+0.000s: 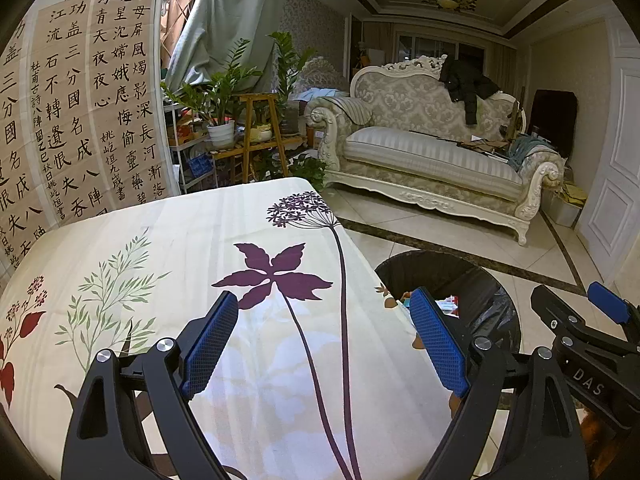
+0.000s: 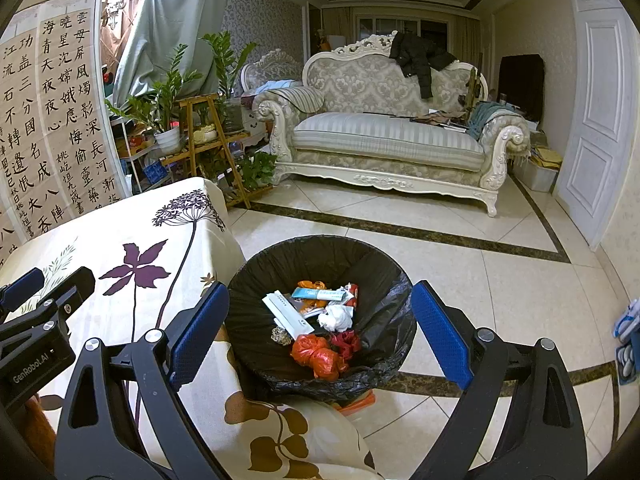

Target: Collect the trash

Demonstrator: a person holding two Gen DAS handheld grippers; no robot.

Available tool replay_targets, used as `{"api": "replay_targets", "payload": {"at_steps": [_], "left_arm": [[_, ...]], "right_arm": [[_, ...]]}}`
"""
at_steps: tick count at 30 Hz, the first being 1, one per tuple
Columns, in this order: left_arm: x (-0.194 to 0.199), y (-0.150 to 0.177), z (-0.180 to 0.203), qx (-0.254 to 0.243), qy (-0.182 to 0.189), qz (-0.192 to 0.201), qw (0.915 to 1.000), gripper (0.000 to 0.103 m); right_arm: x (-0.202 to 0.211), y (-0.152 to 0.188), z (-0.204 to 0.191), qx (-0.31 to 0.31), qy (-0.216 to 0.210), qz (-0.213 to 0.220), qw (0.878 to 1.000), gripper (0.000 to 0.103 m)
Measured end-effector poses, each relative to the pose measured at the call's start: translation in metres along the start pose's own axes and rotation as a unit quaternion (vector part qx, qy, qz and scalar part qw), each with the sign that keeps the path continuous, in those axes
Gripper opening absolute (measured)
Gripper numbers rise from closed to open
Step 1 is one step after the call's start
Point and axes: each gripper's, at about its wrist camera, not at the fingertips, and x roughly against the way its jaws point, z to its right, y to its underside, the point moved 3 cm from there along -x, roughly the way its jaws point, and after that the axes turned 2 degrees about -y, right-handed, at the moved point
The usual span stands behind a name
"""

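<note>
Left wrist view first: the left claw (image 1: 324, 344) hangs over the desk (image 1: 200, 248), its blue pads wide apart with nothing between them but flowered cloth. No litter shows on the stretch of cloth this camera takes in. The trash bin (image 1: 452, 276), lined in black, stands on the floor just past the desk's right edge, so from this claw it lies ahead and to the right, partly hidden behind the right-hand pad. The right claw (image 1: 600, 312) pokes into the frame's right margin, nearer the bin.

Right wrist view next: here the right claw (image 2: 320, 328) is tipped downward and aimed almost straight at the bin (image 2: 256, 264), whose mouth sits squarely between its two separated pads. Nothing is gripped. Inside the liner lies the collected trash (image 2: 320, 320): a white crumpled paper, a long white box with its length running from upper left to lower right, orange and red wrappers, some printed packets. The left claw (image 2: 24, 292) shows at the left edge, over the desk.

By my reckoning the right hand is the better placed for anything at the bin, the left for anything on the cloth. Since I see nothing loose on the desk, the job looks near its end, though parts of the desk are out of sight.
</note>
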Motion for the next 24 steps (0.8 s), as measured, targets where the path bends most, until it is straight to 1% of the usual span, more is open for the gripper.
{"api": "replay_targets", "payload": {"at_steps": [13, 24], "left_arm": [[0.0013, 0.0024, 0.0088, -0.003, 0.003, 0.007, 1.0000, 0.085], [0.0007, 0.0009, 0.0104, 0.003, 0.017, 0.002, 0.9998, 0.085]], "right_arm": [[0.0003, -0.0001, -0.0001, 0.000, 0.000, 0.000, 1.000, 0.090], [0.0001, -0.0002, 0.0001, 0.000, 0.000, 0.000, 1.000, 0.090]]}}
